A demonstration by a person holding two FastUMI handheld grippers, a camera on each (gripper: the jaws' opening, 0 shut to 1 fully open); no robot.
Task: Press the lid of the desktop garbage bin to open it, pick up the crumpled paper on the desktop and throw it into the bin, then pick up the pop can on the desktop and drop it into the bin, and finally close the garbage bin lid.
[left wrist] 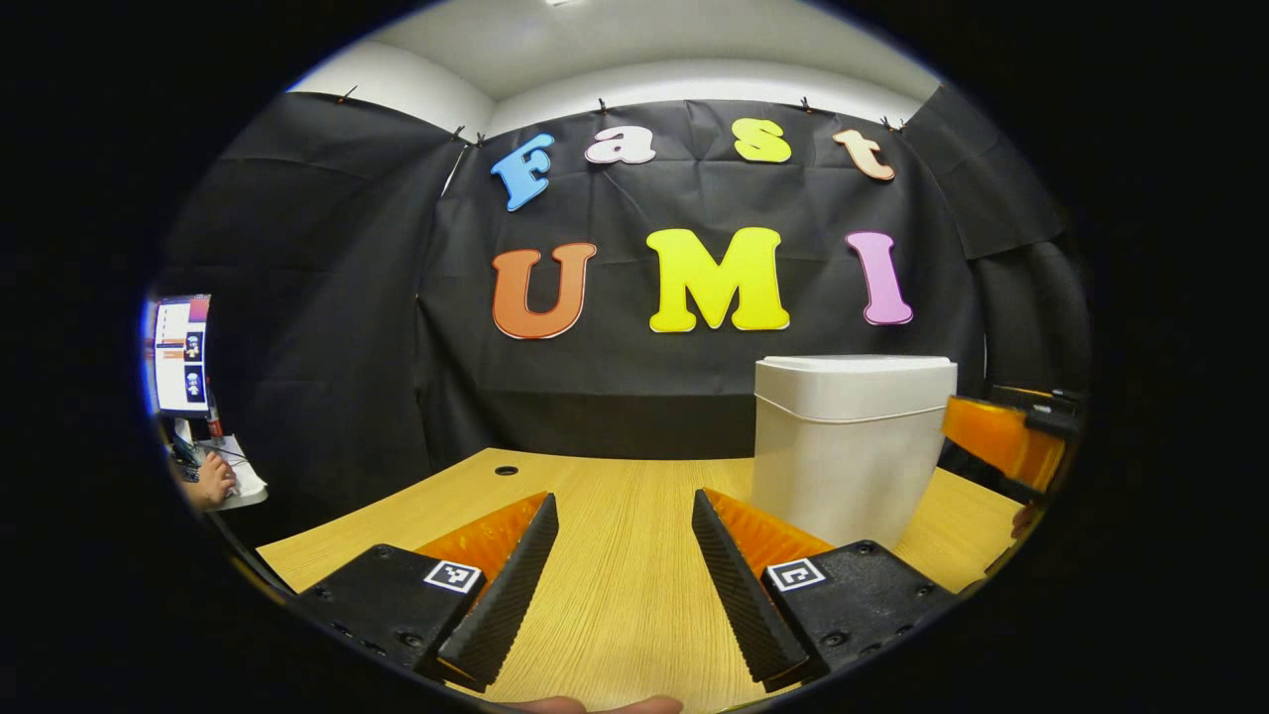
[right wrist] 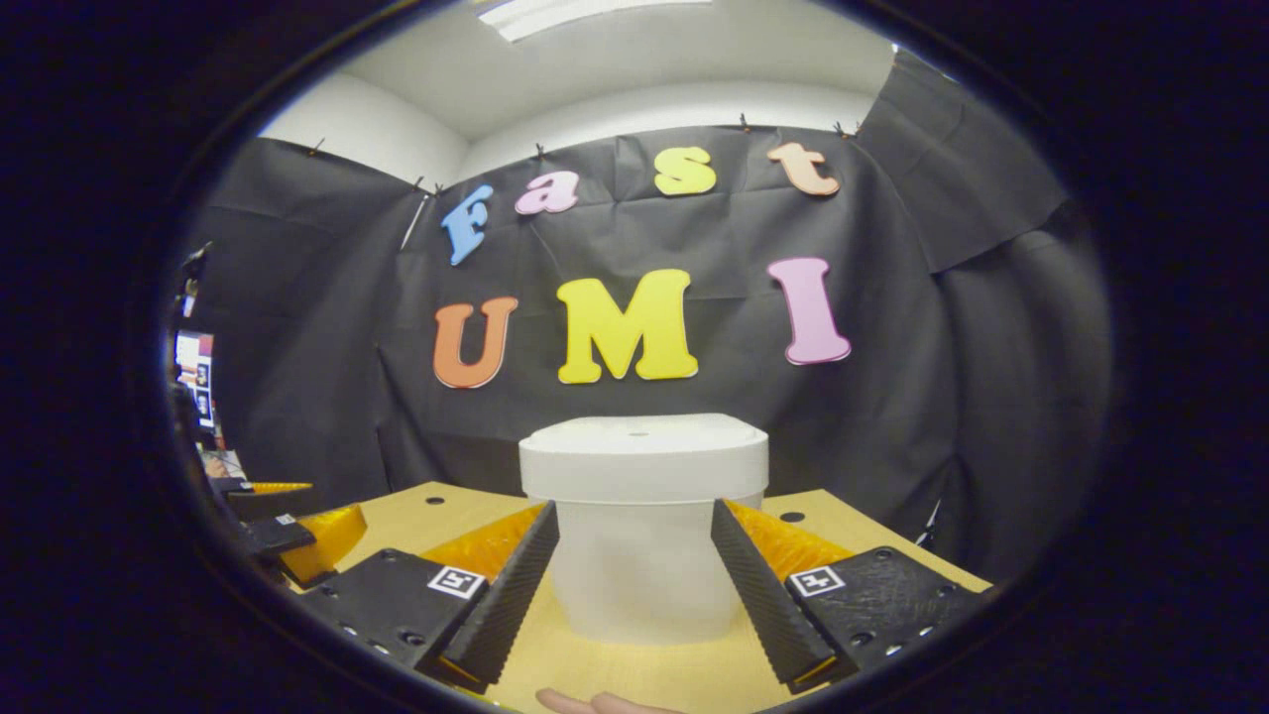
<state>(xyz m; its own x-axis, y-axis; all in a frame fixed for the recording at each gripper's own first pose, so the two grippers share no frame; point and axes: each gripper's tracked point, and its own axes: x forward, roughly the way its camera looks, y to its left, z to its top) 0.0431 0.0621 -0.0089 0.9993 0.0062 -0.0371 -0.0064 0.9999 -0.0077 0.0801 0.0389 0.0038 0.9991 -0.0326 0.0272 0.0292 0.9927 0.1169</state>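
A white garbage bin (left wrist: 848,441) with its lid down stands on the wooden desk, to the right in the left gripper view. In the right gripper view the garbage bin (right wrist: 644,526) is straight ahead and close, its lid (right wrist: 644,451) flat and closed. My left gripper (left wrist: 625,585) is open over bare desk, left of the bin. My right gripper (right wrist: 634,595) is open, with the bin's body showing between its fingers just beyond the tips. The right gripper (left wrist: 1006,436) also appears at the right edge of the left gripper view, and the left gripper (right wrist: 292,535) at the lower left of the right gripper view.
The wooden desk (left wrist: 615,496) has round cable holes at its far corners (left wrist: 507,470) (right wrist: 791,517). Black cloth walls close the back and sides. At far left a monitor (left wrist: 181,354) and a person's hand (left wrist: 210,481) sit at another table.
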